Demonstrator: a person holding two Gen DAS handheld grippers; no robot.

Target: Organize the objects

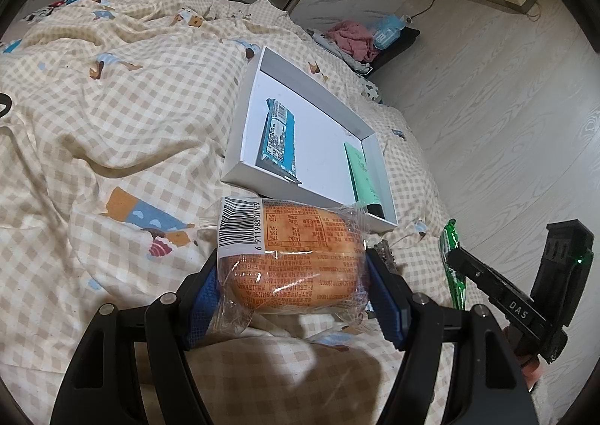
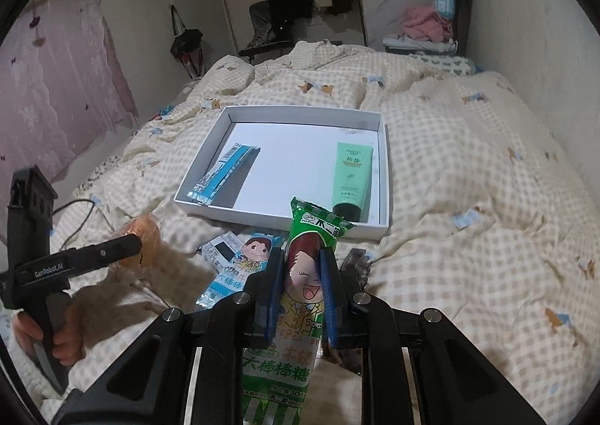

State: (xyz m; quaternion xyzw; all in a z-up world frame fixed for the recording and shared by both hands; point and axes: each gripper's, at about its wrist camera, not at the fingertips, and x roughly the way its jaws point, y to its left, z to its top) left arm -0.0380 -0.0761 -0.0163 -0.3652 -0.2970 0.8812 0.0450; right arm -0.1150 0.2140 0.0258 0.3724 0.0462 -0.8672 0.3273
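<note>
Clamping green lollipop packet (image 2: 300,294), right hand-held gripper (image 2: 300,297); left hand-held gripper (image 1: 290,271) grasping wrapped bun (image 1: 292,264).

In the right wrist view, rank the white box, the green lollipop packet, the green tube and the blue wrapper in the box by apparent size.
1. white box
2. green lollipop packet, enlarged by nearness in the right gripper
3. green tube and blue wrapper: too alike to rank

I count one white box (image 2: 386,177), one green tube (image 2: 350,174), one wrapped bread (image 1: 292,260), one green lollipop packet (image 2: 300,275), and two blue packets: (image 2: 225,172), (image 2: 234,264).
</note>
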